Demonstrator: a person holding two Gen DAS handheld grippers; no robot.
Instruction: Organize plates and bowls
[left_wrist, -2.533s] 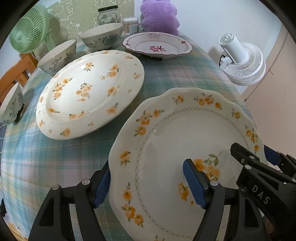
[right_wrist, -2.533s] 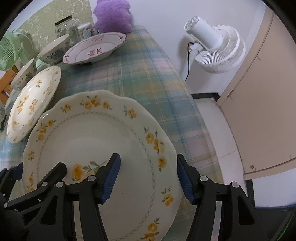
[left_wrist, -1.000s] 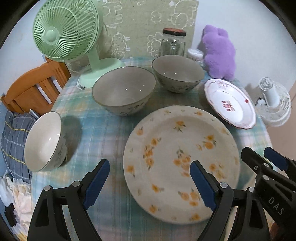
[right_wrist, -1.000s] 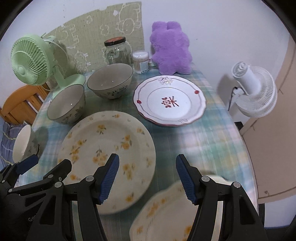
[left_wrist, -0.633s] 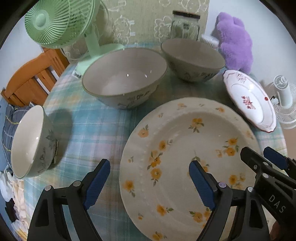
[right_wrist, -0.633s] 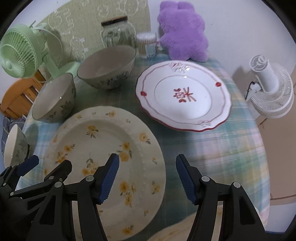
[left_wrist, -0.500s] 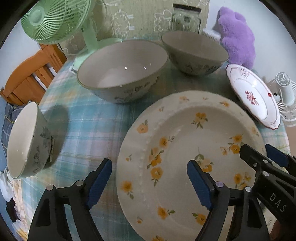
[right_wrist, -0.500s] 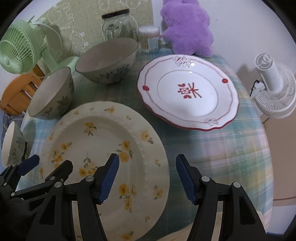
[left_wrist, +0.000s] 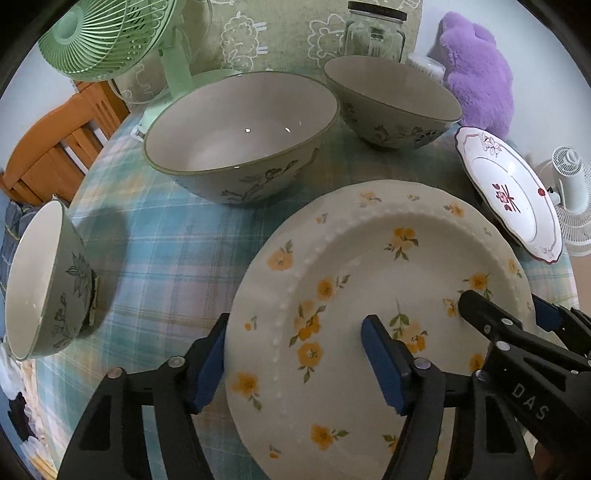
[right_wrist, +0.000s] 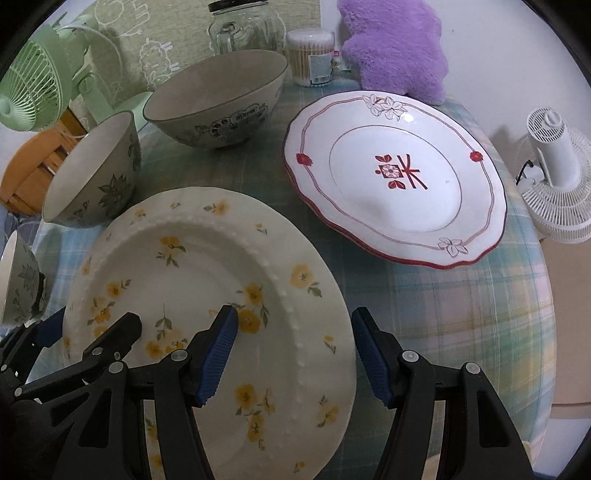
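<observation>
Cream plate (left_wrist: 388, 280) with yellow flowers (green leaves); plaid tablecloth (left_wrist: 166, 251).

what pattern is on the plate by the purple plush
White plate with red rim and red flower motif; clearest in right wrist view.

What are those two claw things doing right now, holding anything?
Left gripper: jaws closing astride the near-left rim of the yellow-flowered plate, not yet gripping.
Right gripper: jaws closing astride the plate's right rim, not yet gripping.

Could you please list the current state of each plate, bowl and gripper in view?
Yellow-flowered plate: flat on tablecloth, straddled at opposite rims.
Red-trimmed plate: empty, untouched.
Three bowls: upright, empty, separate.
Glass jar: lidded.
Left gripper: closing over plate's rim.
Right gripper: closing over plate's rim.
</observation>
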